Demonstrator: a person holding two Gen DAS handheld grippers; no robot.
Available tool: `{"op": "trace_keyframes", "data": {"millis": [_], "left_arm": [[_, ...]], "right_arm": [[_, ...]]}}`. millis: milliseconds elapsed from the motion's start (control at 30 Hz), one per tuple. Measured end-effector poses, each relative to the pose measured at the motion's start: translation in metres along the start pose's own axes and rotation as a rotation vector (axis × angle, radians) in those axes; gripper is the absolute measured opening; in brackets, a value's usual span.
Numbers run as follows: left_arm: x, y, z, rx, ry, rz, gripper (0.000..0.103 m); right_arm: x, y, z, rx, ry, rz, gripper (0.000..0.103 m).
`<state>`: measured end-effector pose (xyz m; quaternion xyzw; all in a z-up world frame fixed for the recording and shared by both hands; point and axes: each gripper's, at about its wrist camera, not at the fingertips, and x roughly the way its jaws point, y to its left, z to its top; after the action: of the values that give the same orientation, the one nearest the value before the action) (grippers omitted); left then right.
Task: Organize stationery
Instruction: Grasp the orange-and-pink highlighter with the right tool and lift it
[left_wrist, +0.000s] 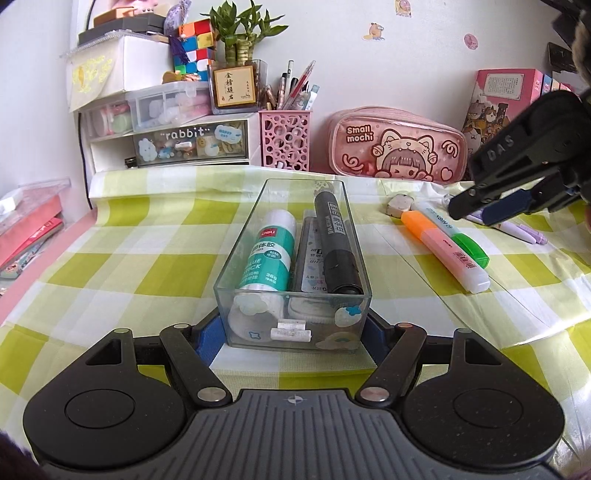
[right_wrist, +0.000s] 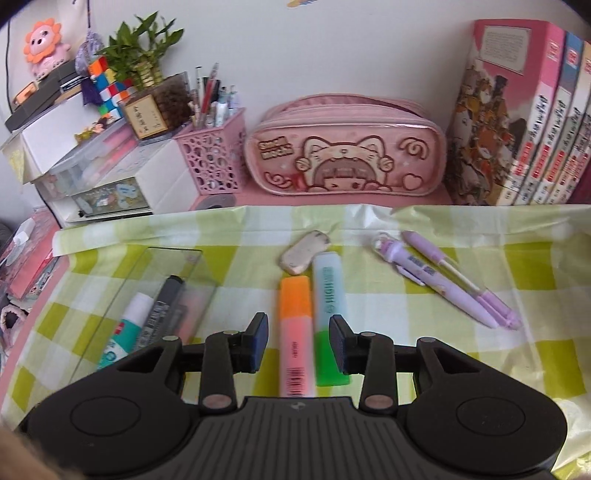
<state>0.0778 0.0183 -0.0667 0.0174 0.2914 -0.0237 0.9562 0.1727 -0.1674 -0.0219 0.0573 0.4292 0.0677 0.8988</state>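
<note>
A clear plastic box stands on the checked cloth and holds a glue stick, a black marker and a flat packet. My left gripper is shut on the box's near end, a blue pad against each side wall. To the right lie an orange-pink highlighter and a green-blue highlighter, side by side. My right gripper hangs open just above them, one finger on each outer side, with nothing gripped. Beyond them lie a worn eraser and two purple pens.
Along the back wall stand a pink pencil case, a pink perforated pen holder, a stack of small drawers with a plant on top, and a row of books. Books lie off the left desk edge.
</note>
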Motion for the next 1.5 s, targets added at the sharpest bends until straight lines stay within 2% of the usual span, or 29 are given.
{"op": "trace_keyframes", "data": {"millis": [100, 200, 467, 633, 733, 900, 1000, 1067, 1300, 1333, 1367, 1400, 1500], "left_arm": [[0.001, 0.0, 0.0, -0.003, 0.001, 0.002, 0.073], [0.001, 0.0, 0.0, -0.004, 0.001, 0.004, 0.073], [0.001, 0.0, 0.0, -0.004, 0.001, 0.003, 0.073], [0.001, 0.0, 0.0, -0.004, 0.001, 0.003, 0.073], [0.001, -0.001, 0.0, -0.004, 0.001, 0.003, 0.073], [0.001, -0.001, 0.0, -0.003, 0.001, 0.004, 0.073], [0.001, -0.001, 0.0, -0.001, 0.0, 0.006, 0.073], [0.0, -0.003, 0.0, 0.007, -0.004, 0.01, 0.073], [-0.003, -0.008, -0.002, 0.036, -0.017, 0.024, 0.073], [-0.003, -0.007, -0.002, 0.035, -0.016, 0.024, 0.073], [-0.003, -0.008, -0.002, 0.036, -0.017, 0.024, 0.073], [-0.003, -0.008, -0.002, 0.035, -0.017, 0.024, 0.073], [-0.003, -0.006, -0.001, 0.028, -0.014, 0.02, 0.073]], "right_arm": [[-0.003, -0.021, -0.003, 0.033, -0.021, -0.054, 0.031], [-0.004, -0.036, -0.007, 0.057, -0.023, -0.073, 0.031], [0.001, -0.029, -0.015, 0.017, -0.005, -0.05, 0.031], [0.006, 0.003, -0.01, -0.104, -0.022, 0.001, 0.03], [0.016, 0.021, -0.007, -0.186, 0.004, 0.03, 0.03], [0.037, 0.044, -0.005, -0.32, 0.039, -0.065, 0.03], [0.045, 0.052, -0.002, -0.387, 0.05, -0.138, 0.023], [0.045, 0.05, 0.002, -0.362, 0.059, -0.128, 0.016], [0.039, 0.02, 0.014, -0.129, 0.081, -0.028, 0.015], [0.037, 0.015, 0.014, -0.096, 0.081, -0.005, 0.013], [0.035, 0.012, 0.014, -0.073, 0.072, 0.01, 0.005], [0.032, 0.008, 0.016, -0.05, 0.063, 0.016, 0.0], [0.028, 0.005, 0.017, -0.018, 0.051, 0.009, 0.0]]}}
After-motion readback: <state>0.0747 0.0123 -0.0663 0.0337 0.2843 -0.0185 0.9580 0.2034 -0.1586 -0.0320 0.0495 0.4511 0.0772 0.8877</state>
